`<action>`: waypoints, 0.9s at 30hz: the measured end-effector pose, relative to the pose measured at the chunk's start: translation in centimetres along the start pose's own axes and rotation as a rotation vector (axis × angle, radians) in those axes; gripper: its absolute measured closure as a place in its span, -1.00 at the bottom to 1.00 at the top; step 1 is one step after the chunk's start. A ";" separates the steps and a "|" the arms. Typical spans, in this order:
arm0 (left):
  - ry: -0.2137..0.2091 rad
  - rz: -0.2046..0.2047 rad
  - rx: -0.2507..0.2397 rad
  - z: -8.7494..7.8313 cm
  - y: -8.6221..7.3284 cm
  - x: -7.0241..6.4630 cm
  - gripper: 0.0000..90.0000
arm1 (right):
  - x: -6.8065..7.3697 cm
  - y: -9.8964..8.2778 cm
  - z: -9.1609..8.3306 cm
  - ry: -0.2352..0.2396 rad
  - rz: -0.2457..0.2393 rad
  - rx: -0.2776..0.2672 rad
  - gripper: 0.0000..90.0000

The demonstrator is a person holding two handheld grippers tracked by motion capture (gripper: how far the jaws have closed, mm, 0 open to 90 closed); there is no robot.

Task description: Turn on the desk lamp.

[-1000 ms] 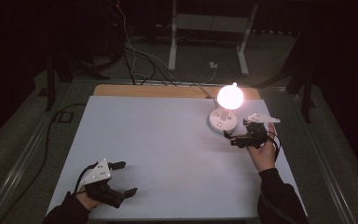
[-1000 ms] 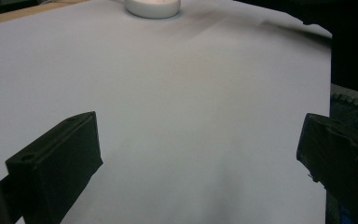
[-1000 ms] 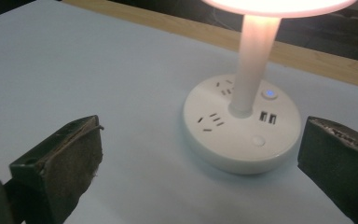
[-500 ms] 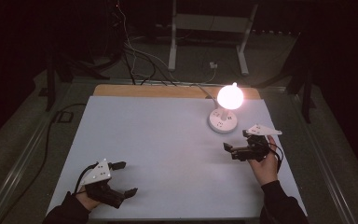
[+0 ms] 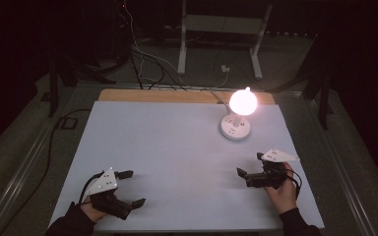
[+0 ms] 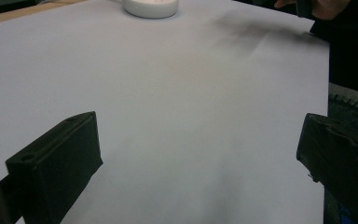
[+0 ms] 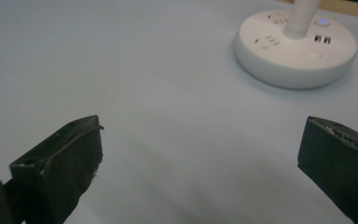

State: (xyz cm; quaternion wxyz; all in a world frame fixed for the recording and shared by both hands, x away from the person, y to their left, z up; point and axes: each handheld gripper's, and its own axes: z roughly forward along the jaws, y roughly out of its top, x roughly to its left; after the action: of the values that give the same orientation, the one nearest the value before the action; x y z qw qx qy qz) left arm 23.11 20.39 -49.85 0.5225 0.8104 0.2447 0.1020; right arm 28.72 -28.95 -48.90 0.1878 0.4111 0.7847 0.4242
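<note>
High view: lit lamp (image 5: 242,102) on round base (image 5: 235,129), far right of white table (image 5: 177,137). Right gripper (image 5: 250,166) near it, left gripper (image 5: 132,188) near-left; both wide, empty, apparently parked.

A dark lab or recording room is suggested: a white-covered table (image 5: 177,147) is ringed by loose cables (image 5: 142,64) on the floor, a metal stand (image 5: 221,29) is set beyond its far edge, and one lamp (image 5: 238,115) is lit.

Lit white lamp (image 5: 236,120), upright, far right
</note>
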 end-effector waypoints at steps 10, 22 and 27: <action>-0.002 0.002 -0.001 0.0 0.0 0.0 -0.99 | 0.9 -2.9 -1.2 0.044 0.017 0.073 -1.00; -0.005 0.003 0.001 0.1 0.0 0.0 -0.99 | 1.0 -4.4 -2.1 0.030 0.023 0.119 -1.00; -0.003 0.001 0.002 0.1 0.0 0.0 -0.99 | 1.0 -4.5 -1.7 0.026 0.008 0.144 -1.00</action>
State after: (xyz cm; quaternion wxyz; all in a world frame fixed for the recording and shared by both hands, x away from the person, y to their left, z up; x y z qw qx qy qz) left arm 23.16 20.30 -49.86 0.5221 0.8112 0.2433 0.1008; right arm 24.87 -30.38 -51.59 0.1457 0.4211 0.8139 0.3729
